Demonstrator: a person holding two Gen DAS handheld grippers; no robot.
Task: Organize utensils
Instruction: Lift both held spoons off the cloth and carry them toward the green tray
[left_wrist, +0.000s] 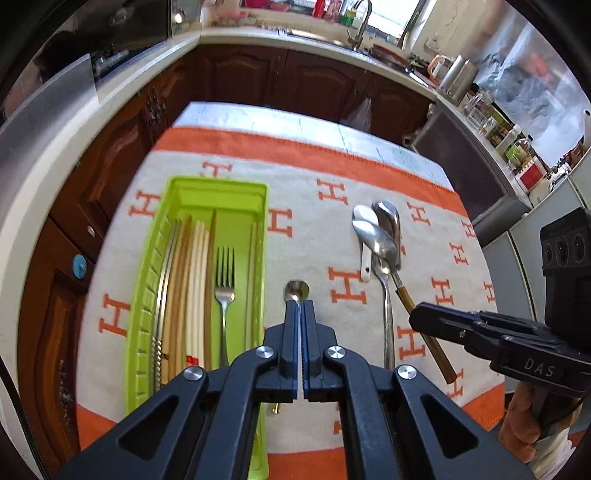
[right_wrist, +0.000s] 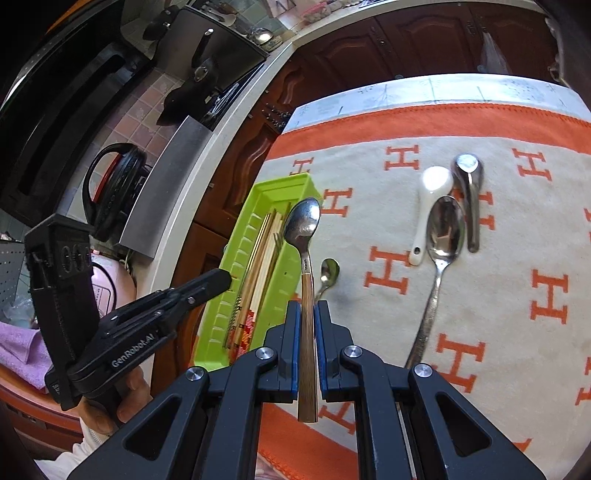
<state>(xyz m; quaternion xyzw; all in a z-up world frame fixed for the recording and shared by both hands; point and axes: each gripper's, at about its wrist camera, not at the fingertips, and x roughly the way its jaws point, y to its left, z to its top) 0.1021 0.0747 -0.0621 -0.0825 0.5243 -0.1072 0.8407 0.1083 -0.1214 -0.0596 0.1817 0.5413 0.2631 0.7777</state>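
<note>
A green utensil tray (left_wrist: 147, 280) lies on the left of an orange-and-cream towel (left_wrist: 314, 236); it holds chopsticks (left_wrist: 192, 280) and a fork (left_wrist: 224, 280). My left gripper (left_wrist: 299, 304) is shut on a small metal spoon (left_wrist: 296, 290) just right of the tray. My right gripper (right_wrist: 307, 306) is shut on a wooden-handled spoon (right_wrist: 303, 225), held above the towel with its bowl over the tray's (right_wrist: 258, 229) right edge. On the towel lie a white ceramic spoon (right_wrist: 434, 184), a large metal spoon (right_wrist: 445, 229) and a short metal spoon (right_wrist: 468, 173).
The table's far edge (left_wrist: 288, 118) faces dark wooden cabinets (left_wrist: 258, 74). A counter with a sink (left_wrist: 354, 33) and bottles (left_wrist: 517, 147) runs behind and to the right. A stove with pots (right_wrist: 203, 70) stands left of the table.
</note>
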